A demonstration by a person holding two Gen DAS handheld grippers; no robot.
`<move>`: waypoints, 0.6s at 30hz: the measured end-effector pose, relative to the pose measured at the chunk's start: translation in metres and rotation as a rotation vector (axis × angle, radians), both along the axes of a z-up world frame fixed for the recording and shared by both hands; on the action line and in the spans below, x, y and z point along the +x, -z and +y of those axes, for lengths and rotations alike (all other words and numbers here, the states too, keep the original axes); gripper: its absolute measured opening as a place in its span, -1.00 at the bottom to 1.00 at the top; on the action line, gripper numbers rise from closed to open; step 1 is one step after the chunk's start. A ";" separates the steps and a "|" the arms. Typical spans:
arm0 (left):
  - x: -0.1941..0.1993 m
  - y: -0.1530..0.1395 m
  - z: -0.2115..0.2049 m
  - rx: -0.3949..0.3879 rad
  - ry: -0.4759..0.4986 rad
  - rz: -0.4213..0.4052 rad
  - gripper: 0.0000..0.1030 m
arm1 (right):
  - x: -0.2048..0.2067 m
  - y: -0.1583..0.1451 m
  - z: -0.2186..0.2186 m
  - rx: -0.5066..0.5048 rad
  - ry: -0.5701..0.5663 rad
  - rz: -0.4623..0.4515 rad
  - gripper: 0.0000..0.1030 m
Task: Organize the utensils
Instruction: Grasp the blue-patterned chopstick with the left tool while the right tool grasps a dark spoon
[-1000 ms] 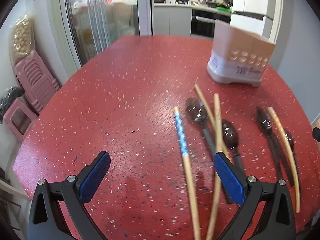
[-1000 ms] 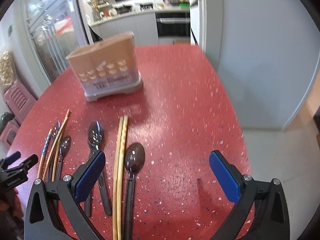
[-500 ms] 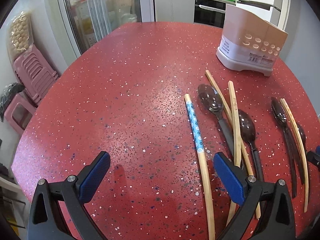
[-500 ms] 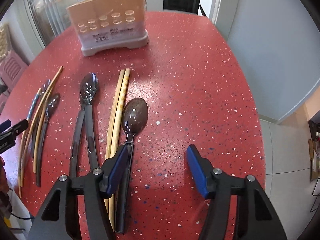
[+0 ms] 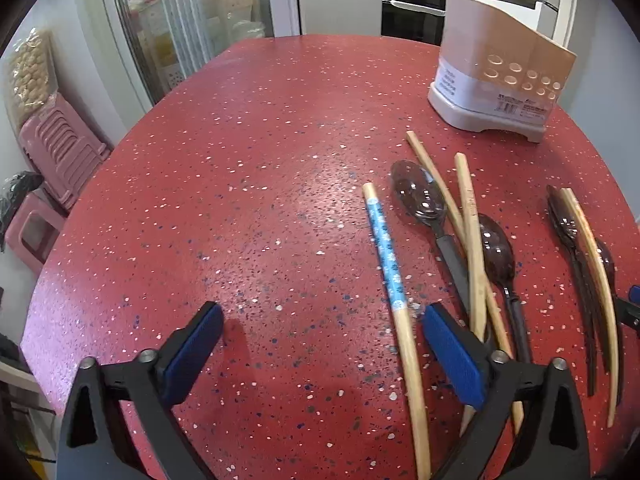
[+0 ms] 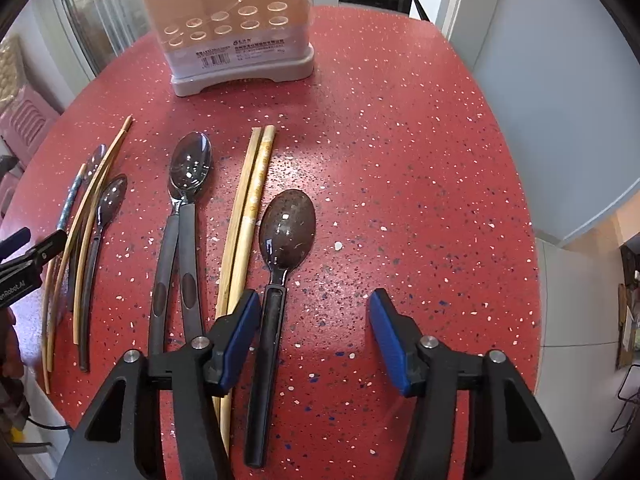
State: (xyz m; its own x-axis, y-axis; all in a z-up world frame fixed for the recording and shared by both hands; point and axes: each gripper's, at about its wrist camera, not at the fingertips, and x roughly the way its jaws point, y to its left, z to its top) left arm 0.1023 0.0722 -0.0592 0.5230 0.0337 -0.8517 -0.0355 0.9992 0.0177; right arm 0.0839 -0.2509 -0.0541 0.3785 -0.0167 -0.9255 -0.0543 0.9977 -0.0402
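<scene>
Spoons and chopsticks lie loose on a red speckled table [image 6: 400, 160]. My right gripper [image 6: 314, 336] points down over a dark brown spoon [image 6: 288, 228]. The spoon's black handle lies between the closing jaws, close to the left pad [image 6: 240, 332], and the right pad stands well apart from it. My left gripper [image 5: 322, 356] is open above the table. A blue-patterned chopstick [image 5: 384, 248] runs between its jaws, just inside the right pad [image 5: 452, 360]. The beige utensil holder [image 6: 240, 40] stands upright at the far side.
A pair of pale chopsticks [image 6: 252, 208] and two overlapping grey-handled spoons [image 6: 188, 168] lie left of the brown spoon. More spoons and chopsticks [image 5: 472, 240] cross by the left gripper. The table edge [image 6: 528, 240] drops to the floor on the right. Pink stools [image 5: 60, 152] stand beyond the table.
My right gripper has tipped down and sunk toward the table, and its jaws have narrowed around the brown spoon's handle. The left gripper has shifted slightly; its jaws stay wide.
</scene>
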 end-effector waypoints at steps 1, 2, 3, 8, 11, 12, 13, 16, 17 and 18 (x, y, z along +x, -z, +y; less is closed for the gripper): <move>0.002 -0.001 0.000 0.003 0.004 0.005 1.00 | 0.004 0.000 0.000 0.000 -0.003 0.013 0.05; 0.003 -0.001 -0.001 0.007 0.010 0.008 1.00 | 0.010 0.001 0.001 0.000 -0.006 0.022 -0.01; 0.005 -0.002 -0.002 0.012 0.019 0.012 1.00 | 0.015 0.001 0.001 0.000 -0.011 0.039 -0.03; 0.020 -0.006 -0.006 -0.019 0.068 0.072 0.99 | 0.028 0.000 0.008 -0.019 -0.062 0.111 -0.12; 0.032 -0.008 -0.008 -0.040 0.099 0.125 0.89 | 0.037 0.001 0.011 -0.020 -0.101 0.145 -0.23; 0.036 -0.009 -0.010 -0.038 0.112 0.144 0.85 | 0.043 0.002 0.013 -0.023 -0.110 0.152 -0.40; 0.039 -0.010 -0.011 -0.034 0.126 0.160 0.84 | 0.045 0.002 0.014 -0.021 -0.121 0.159 -0.51; 0.050 -0.015 -0.020 -0.031 0.179 0.210 0.61 | 0.050 0.003 0.016 -0.017 -0.135 0.169 -0.72; 0.052 -0.017 -0.023 -0.032 0.198 0.219 0.38 | 0.052 0.002 0.016 -0.013 -0.141 0.168 -0.72; 0.054 -0.019 -0.028 -0.029 0.227 0.221 -0.07 | 0.054 0.002 0.015 -0.005 -0.145 0.165 -0.72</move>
